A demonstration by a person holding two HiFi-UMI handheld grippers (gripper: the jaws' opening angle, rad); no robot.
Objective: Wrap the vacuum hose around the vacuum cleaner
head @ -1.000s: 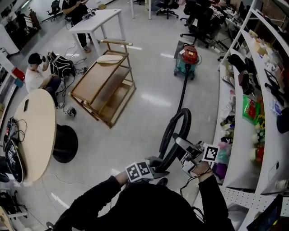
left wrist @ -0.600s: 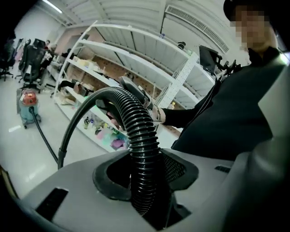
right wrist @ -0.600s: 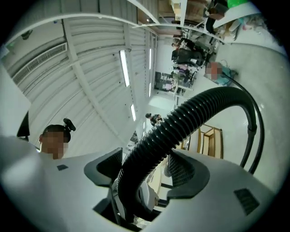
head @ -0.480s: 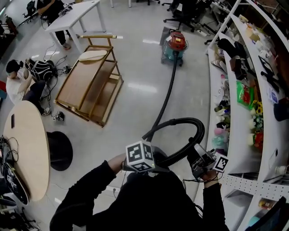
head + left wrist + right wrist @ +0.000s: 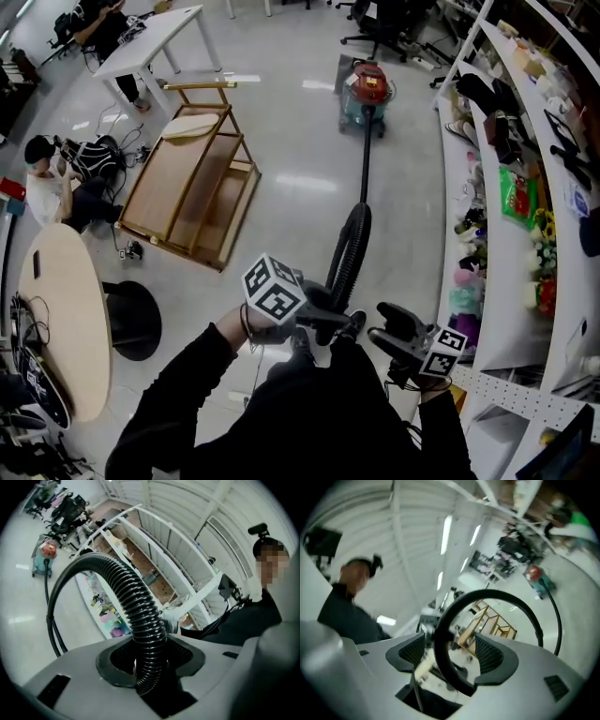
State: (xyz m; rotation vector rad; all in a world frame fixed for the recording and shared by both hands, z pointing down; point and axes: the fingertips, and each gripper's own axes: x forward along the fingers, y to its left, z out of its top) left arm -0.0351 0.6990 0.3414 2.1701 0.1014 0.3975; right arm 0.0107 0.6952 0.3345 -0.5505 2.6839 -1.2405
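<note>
Hose [image 5: 351,246]: looped up off the floor [image 5: 281,197], joined to the vacuum cleaner [image 5: 367,92] well apart.
Left tool [image 5: 150,660]: clamped on the hose.
Right tool [image 5: 451,654]: just opened wider; hose held loosely between its jaws, not pressed.

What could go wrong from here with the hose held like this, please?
1. The right gripper has just been opening its jaws, and the vacuum hose lies between them unpressed. Only the left gripper clamps it, so the loop may spring loose.
2. Beyond the loop, the hose runs nearly straight to the vacuum cleaner; a further pull could drag or tip it.
3. The right gripper works close to the cluttered shelf, so a swinging loop might knock items off.
</note>
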